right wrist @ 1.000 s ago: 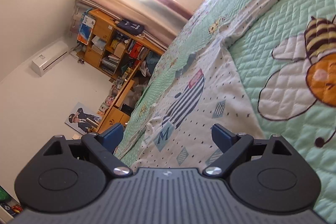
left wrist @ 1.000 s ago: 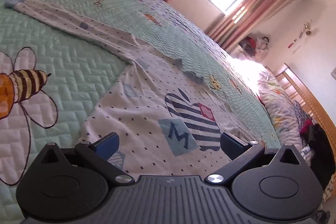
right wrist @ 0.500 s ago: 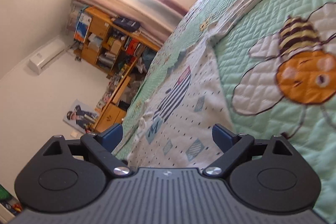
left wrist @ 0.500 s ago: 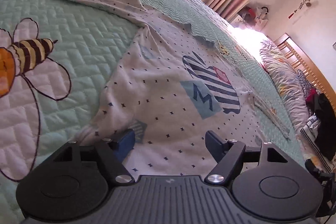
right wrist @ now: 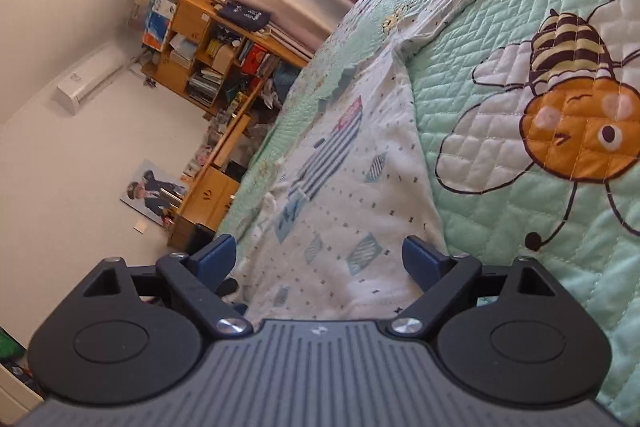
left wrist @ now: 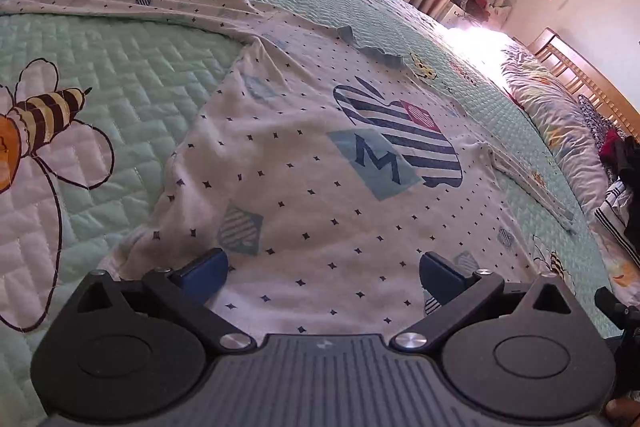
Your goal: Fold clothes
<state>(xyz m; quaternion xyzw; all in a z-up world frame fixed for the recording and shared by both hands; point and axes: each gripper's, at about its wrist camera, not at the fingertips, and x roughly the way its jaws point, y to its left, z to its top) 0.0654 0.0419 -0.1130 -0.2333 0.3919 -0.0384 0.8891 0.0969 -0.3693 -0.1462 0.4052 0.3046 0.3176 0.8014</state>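
A white long-sleeved shirt [left wrist: 320, 187] with small dark dots, a striped apple print and a blue "M" patch lies spread flat on the bed. One sleeve [left wrist: 120, 3] stretches out to the far left. My left gripper [left wrist: 322, 273] is open just above the shirt's near hem, blue fingertips wide apart with cloth showing between them. In the right wrist view the same shirt [right wrist: 352, 211] runs away from my right gripper [right wrist: 320, 259], which is open over the hem near the shirt's edge. Neither gripper holds cloth.
The bed is covered by a mint quilted bedspread [left wrist: 132, 67] with bee pictures [right wrist: 576, 115]. Pillows [left wrist: 560, 123] and a wooden headboard [left wrist: 592, 75] lie at the far right. A wooden bookshelf [right wrist: 208, 51] stands beyond the bed's side.
Both grippers have dropped closer to the shirt's near hem. The left one swung slightly, bringing more of the shirt's body into view. Both stayed open.
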